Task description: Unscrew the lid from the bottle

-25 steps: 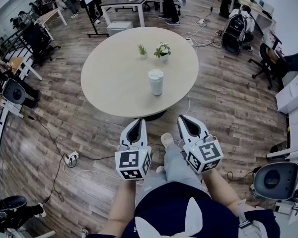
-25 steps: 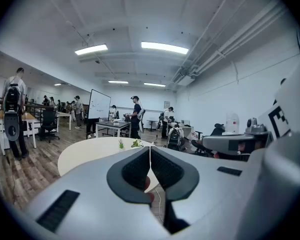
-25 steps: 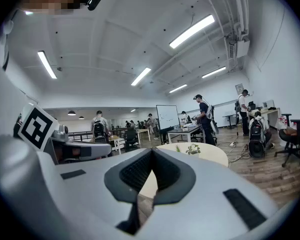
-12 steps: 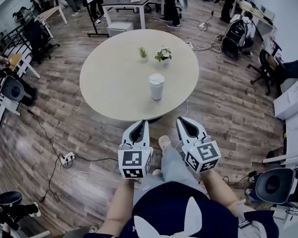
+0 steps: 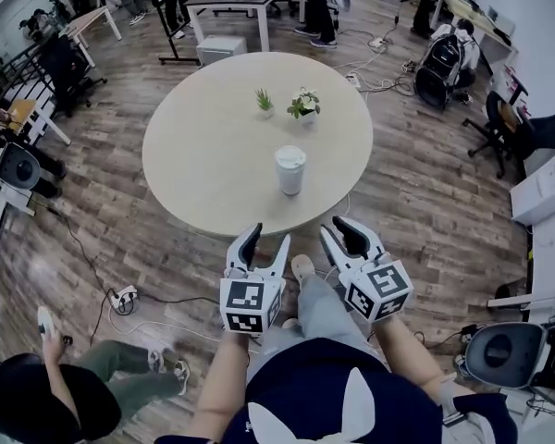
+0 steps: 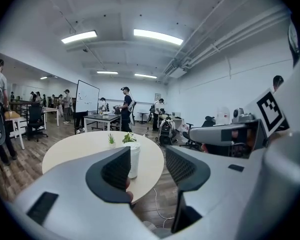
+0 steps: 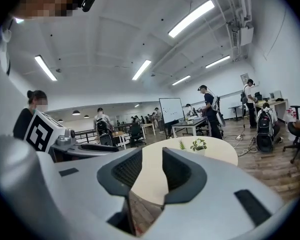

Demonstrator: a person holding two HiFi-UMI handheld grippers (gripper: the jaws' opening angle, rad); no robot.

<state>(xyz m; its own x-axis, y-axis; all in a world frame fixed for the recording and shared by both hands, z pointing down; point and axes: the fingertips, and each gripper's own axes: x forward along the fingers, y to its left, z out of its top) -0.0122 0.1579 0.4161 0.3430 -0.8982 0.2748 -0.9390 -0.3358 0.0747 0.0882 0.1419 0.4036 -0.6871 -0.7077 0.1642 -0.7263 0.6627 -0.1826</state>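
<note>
Left gripper (image 5: 266, 239) jaws just opened wide, right gripper (image 5: 338, 231) jaws a little, both empty, bottle (image 5: 289, 170) still on table (image 5: 203, 155), person (image 5: 37, 396) newly near left.

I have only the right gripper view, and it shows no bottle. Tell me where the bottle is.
Observer: The bottle stands upright on the round table, on the person's side of the two plants.
Operator: Report its lid.
Observer: The lid is on the bottle, untouched.
Operator: Now the left gripper.
Observer: The left gripper has just been opening its jaws. They stand apart with nothing between them, and the bottle is well ahead of them.
</note>
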